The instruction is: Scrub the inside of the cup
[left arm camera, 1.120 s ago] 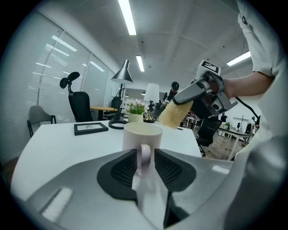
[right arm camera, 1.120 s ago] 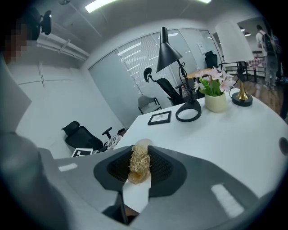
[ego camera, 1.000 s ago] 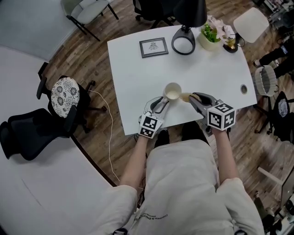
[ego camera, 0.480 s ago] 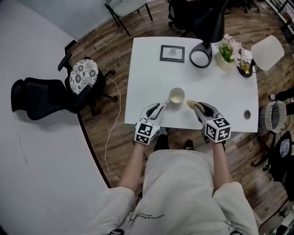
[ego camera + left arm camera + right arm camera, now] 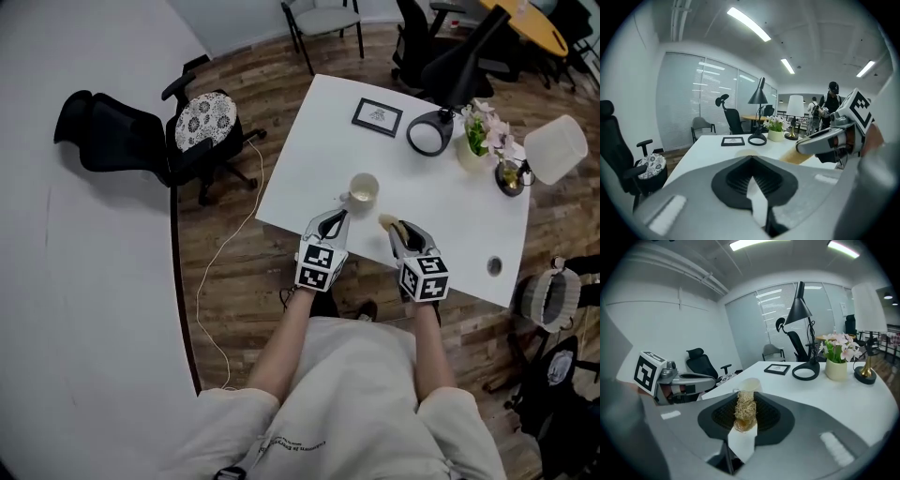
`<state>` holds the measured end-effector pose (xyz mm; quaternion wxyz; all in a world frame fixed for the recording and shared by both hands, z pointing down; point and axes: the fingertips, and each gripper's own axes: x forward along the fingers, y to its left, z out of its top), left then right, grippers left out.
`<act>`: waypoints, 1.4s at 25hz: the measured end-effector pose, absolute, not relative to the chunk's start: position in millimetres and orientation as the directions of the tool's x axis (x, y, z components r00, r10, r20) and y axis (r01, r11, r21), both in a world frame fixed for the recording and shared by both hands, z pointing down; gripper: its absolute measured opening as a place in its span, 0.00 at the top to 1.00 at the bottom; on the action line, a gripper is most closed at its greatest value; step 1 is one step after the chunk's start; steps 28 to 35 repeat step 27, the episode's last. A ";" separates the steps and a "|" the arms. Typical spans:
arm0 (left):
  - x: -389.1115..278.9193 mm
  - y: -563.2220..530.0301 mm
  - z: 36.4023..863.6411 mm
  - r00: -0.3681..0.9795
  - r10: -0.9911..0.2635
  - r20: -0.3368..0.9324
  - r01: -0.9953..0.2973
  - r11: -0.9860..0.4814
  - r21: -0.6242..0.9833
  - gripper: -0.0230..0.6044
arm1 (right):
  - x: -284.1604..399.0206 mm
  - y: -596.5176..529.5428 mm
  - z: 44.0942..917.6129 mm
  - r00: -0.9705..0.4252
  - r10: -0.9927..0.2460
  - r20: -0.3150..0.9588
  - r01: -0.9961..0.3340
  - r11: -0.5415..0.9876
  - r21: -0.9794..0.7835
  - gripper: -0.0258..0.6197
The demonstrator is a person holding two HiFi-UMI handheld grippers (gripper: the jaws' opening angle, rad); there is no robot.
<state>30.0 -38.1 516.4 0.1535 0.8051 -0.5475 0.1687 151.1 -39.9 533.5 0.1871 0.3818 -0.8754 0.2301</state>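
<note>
A cream cup [image 5: 363, 190] stands upright on the white table [image 5: 309, 169] near its front edge. My left gripper [image 5: 338, 216] reaches the cup's handle side, jaws closed together; only the cup's rim [image 5: 740, 153] shows over them in the left gripper view, the handle hidden. My right gripper [image 5: 397, 228] is shut on a tan fibrous scrubber [image 5: 743, 411], whose end [image 5: 387, 222] points at the cup from the right, a short way off. The cup [image 5: 750, 384] sits just beyond the scrubber in the right gripper view.
Farther back on the table are a framed picture [image 5: 377, 116], a black desk lamp [image 5: 429, 132], a flower pot [image 5: 476, 141] and a white-shaded lamp [image 5: 553, 148]. Office chairs [image 5: 141, 131] stand left of the table. People [image 5: 829, 101] stand far off.
The head view has swung, so the table now sits farther right and looks smaller. Both grippers and the cup keep the same arrangement.
</note>
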 end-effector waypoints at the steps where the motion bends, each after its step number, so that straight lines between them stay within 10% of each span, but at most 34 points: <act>1: 33.3 -34.8 514.1 0.331 -0.836 0.437 -0.939 -0.337 0.068 0.96 | 152.2 -38.7 530.0 -0.642 -0.587 0.493 -0.751 0.609 -0.254 0.80; 35: 65.4 34.7 494.4 0.304 -0.859 0.411 -0.952 -0.292 0.094 0.96 | 158.7 21.2 494.3 -0.697 -0.615 0.369 -0.706 0.679 -0.203 0.80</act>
